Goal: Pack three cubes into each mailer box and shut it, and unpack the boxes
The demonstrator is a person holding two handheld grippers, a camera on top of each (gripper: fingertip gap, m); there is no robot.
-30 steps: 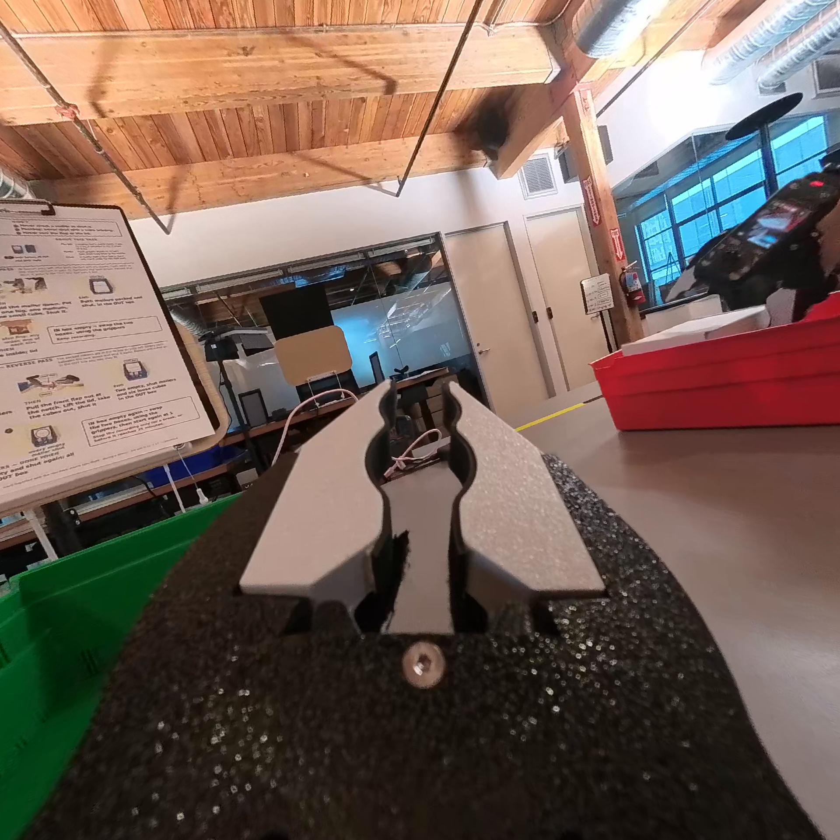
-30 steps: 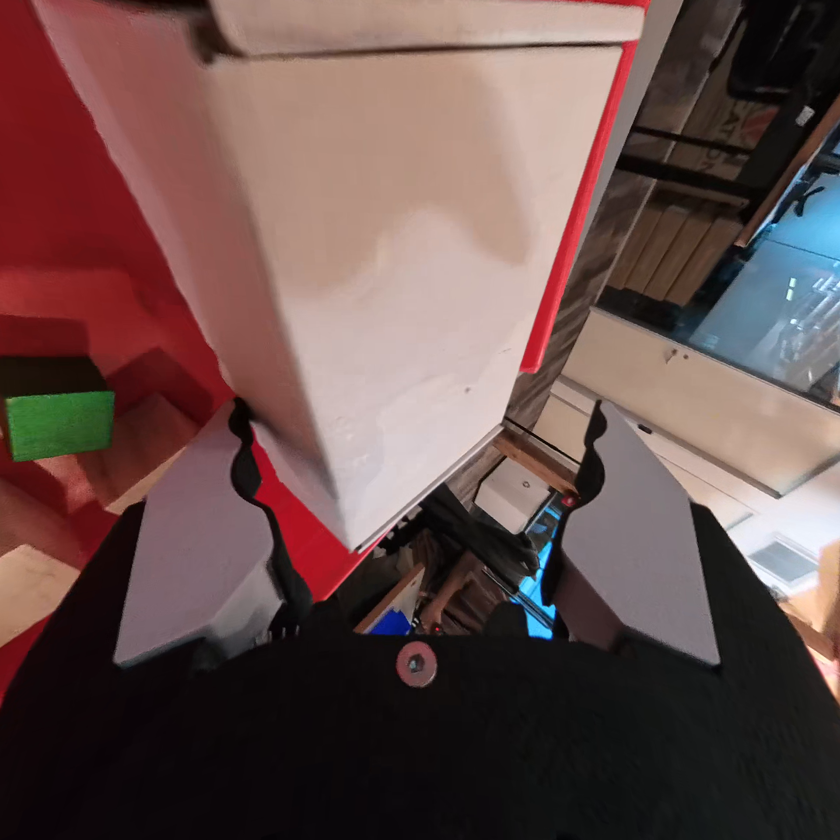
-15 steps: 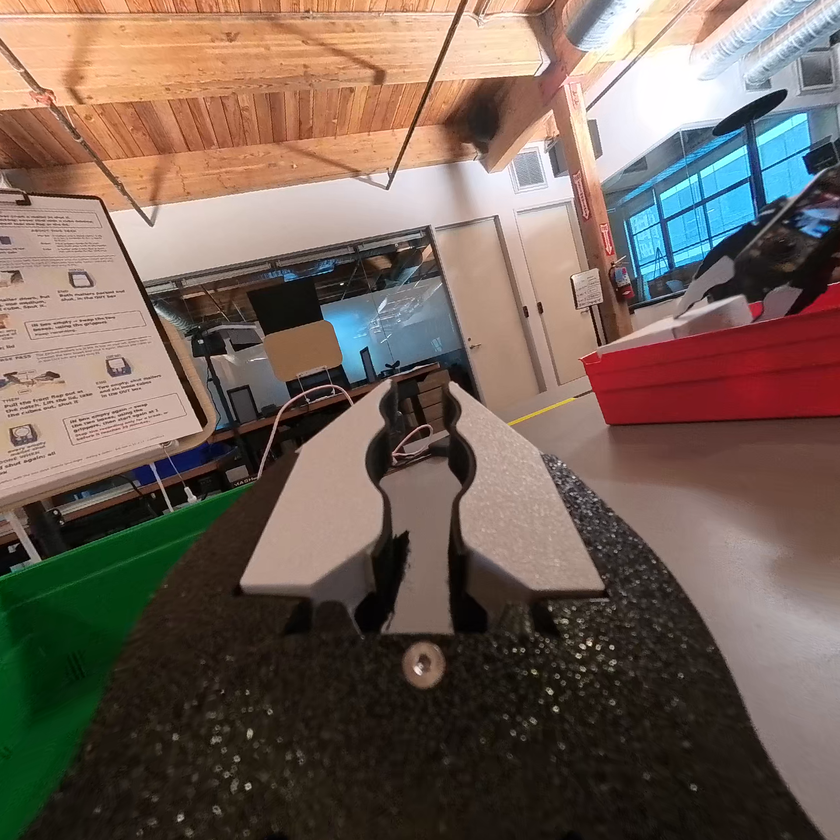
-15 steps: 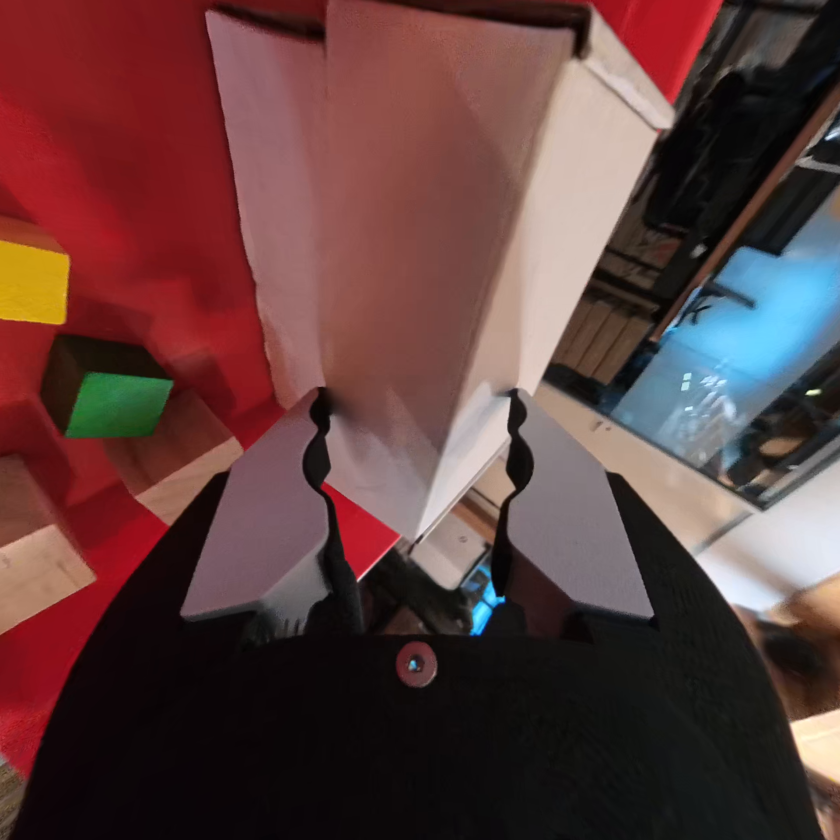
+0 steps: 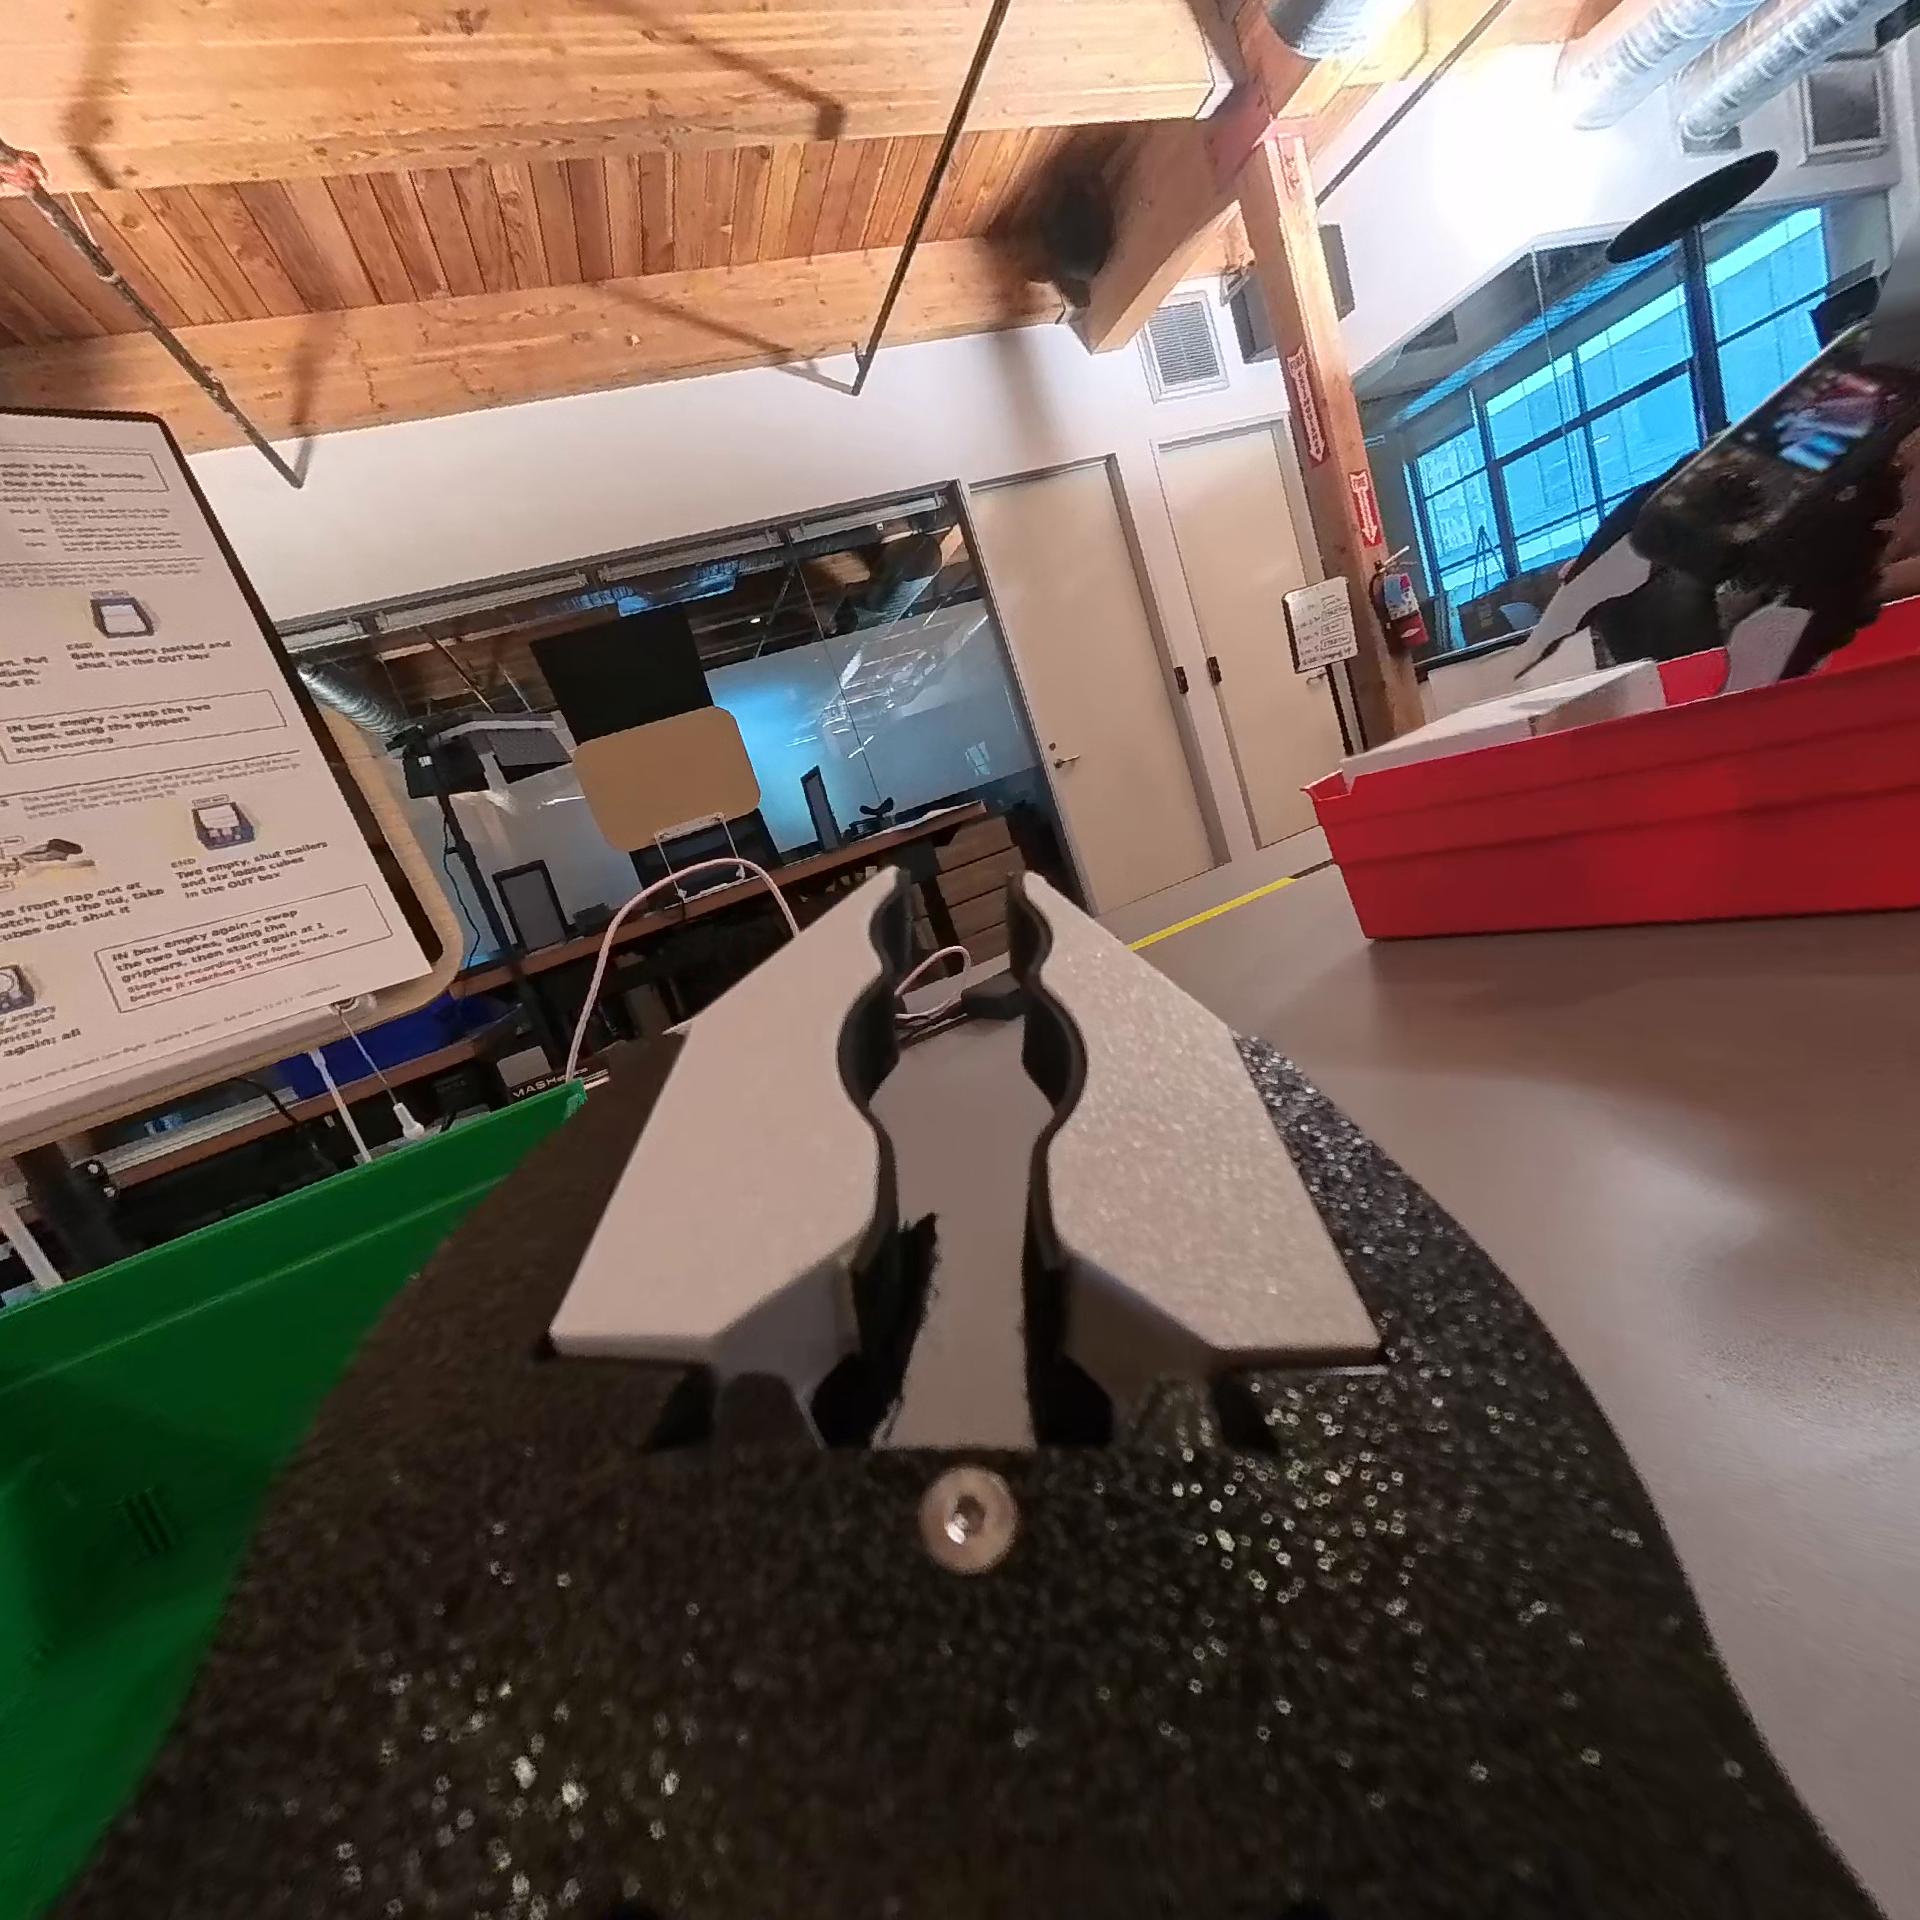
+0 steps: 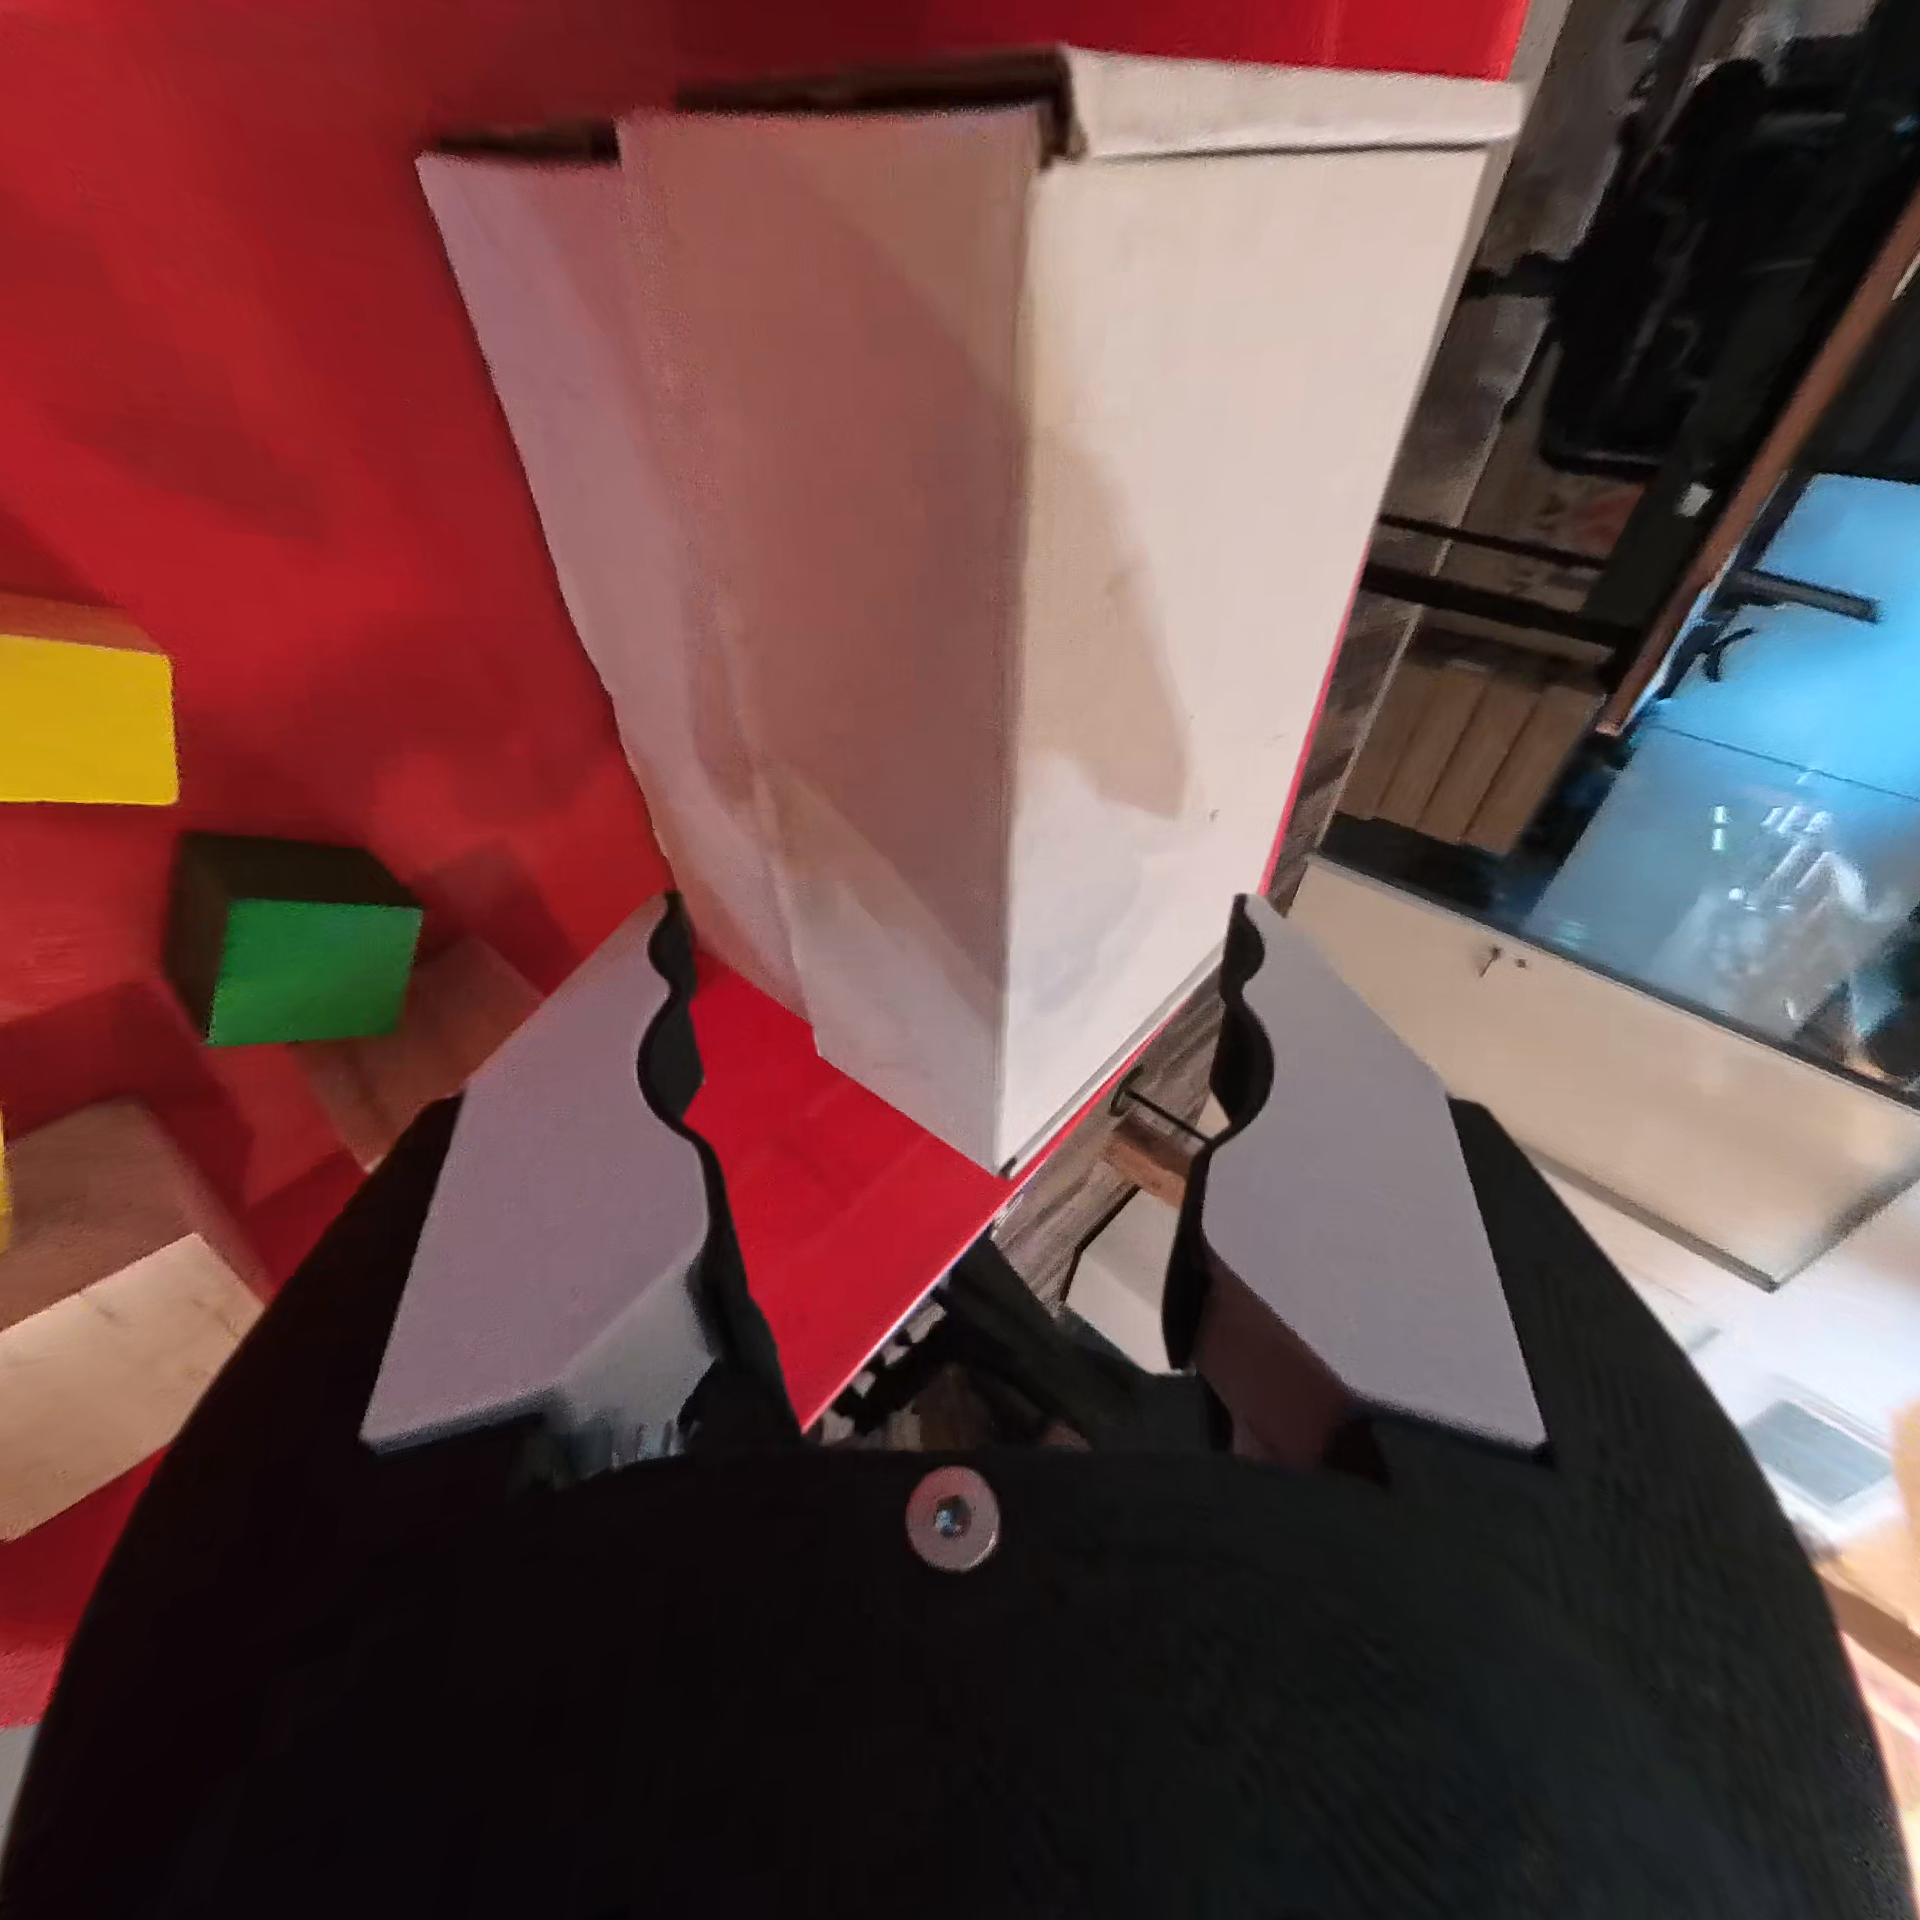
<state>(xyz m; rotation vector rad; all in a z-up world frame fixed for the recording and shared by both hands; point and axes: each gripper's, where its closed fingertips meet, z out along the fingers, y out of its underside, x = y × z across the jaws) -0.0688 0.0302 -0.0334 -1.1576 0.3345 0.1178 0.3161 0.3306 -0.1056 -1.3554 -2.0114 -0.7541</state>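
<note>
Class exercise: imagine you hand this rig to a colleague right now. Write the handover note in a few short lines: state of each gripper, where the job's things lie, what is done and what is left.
Left gripper: nothing in it, jaws a narrow gap apart, low over the grey table beside the green bin.
Right gripper: open, jaws astride the near corner of the white mailer box in the red bin; no grip visible.
Loose in the red bin: yellow cube, green cube, plain wooden cubes.
Done: cannot tell from here.
Left: grip the mailer and carry on; how many mailers are packed is not visible.
</note>
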